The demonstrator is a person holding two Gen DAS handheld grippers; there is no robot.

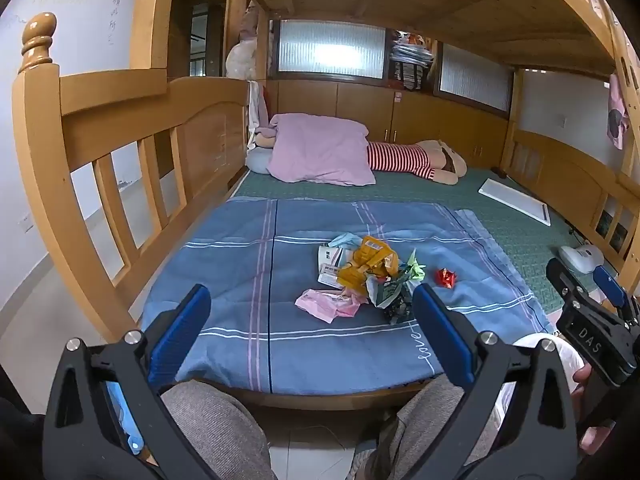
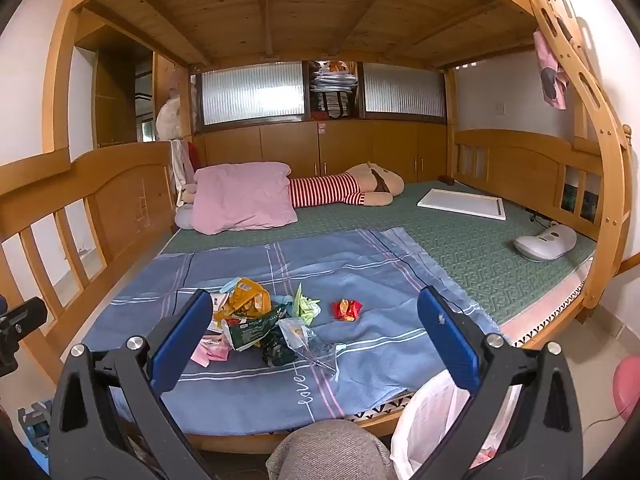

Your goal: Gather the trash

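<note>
Crinkled foil and paper wrappers (image 2: 256,320) sit heaped near the front of the blue sheet (image 2: 380,280), one red wrapper (image 2: 346,309) lying just apart; both claws hang back over the bed's edge, left gripper (image 1: 312,344) and right gripper (image 2: 316,340) spread wide and empty, probably readying a first pick; a white bag (image 2: 424,420) waits below the right one, likely for the drop.

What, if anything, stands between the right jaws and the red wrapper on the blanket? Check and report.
Nothing visible. The right gripper is open above the near edge of the blue blanket, and the red wrapper lies alone ahead of it, apart from the trash pile to its left.
</note>
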